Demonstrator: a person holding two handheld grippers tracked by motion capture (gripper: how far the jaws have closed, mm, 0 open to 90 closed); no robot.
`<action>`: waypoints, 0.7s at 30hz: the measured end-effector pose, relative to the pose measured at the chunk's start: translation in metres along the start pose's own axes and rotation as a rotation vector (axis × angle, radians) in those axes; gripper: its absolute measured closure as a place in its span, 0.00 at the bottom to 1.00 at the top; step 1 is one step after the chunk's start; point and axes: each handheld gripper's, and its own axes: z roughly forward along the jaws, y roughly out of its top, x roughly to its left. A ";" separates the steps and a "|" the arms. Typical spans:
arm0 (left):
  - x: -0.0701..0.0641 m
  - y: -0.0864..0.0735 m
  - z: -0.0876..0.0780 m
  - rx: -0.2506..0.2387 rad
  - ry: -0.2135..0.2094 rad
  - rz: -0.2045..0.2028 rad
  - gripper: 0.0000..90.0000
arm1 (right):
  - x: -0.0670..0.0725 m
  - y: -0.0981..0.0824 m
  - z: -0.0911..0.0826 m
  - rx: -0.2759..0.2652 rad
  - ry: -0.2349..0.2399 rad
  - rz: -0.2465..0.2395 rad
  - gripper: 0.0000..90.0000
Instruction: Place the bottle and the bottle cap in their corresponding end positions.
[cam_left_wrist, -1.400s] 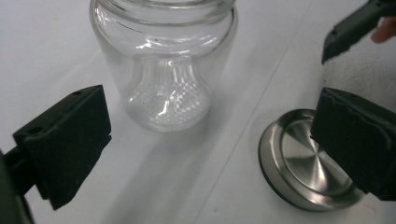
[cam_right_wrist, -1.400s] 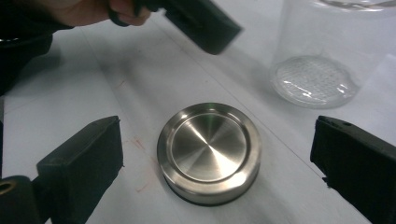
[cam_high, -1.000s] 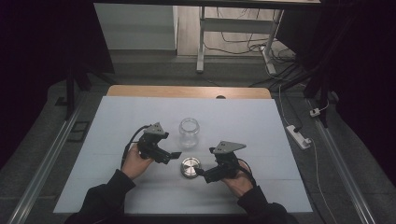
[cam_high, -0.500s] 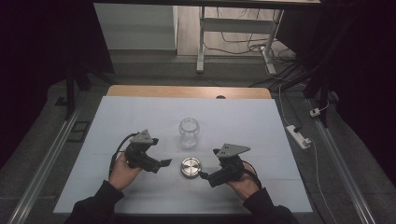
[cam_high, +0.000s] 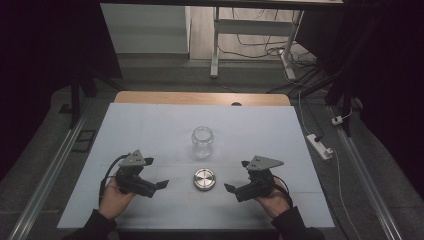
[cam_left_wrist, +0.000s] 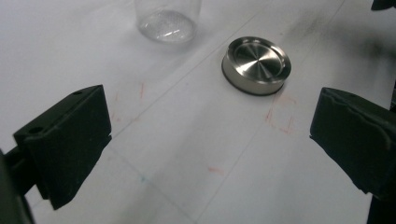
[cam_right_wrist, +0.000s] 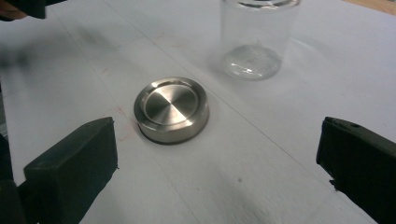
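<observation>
On the tabletop (cam_high: 150, 125) the metal lid (cam_high: 204, 179) lies flat just in front of the upright glass jar (cam_high: 202, 141). Left gripper (cam_high: 161, 184) and right gripper (cam_high: 229, 188) have both drawn back from the lid since a second ago. Jaws stand wide open, empty.

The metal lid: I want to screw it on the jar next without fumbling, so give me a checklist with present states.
1. Metal lid free on the table, nothing on it: ok.
2. Glass jar upright, mouth open: ok.
3. Left gripper open, empty: ok.
4. Right gripper open, empty: ok.
5. Lid between both grippers, apart from each: ok.
6. Lid's threaded side facing down: cannot tell.
</observation>
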 end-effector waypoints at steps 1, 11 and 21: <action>0.000 -0.002 -0.003 -0.001 0.006 -0.004 0.00 | -0.001 -0.001 -0.002 0.001 -0.005 0.008 0.00; 0.000 -0.025 -0.028 -0.012 0.065 -0.056 0.00 | -0.006 -0.012 -0.020 0.017 -0.043 0.032 0.00; -0.005 -0.050 -0.050 -0.009 0.112 -0.093 0.00 | -0.009 -0.025 -0.040 0.014 -0.085 0.064 0.00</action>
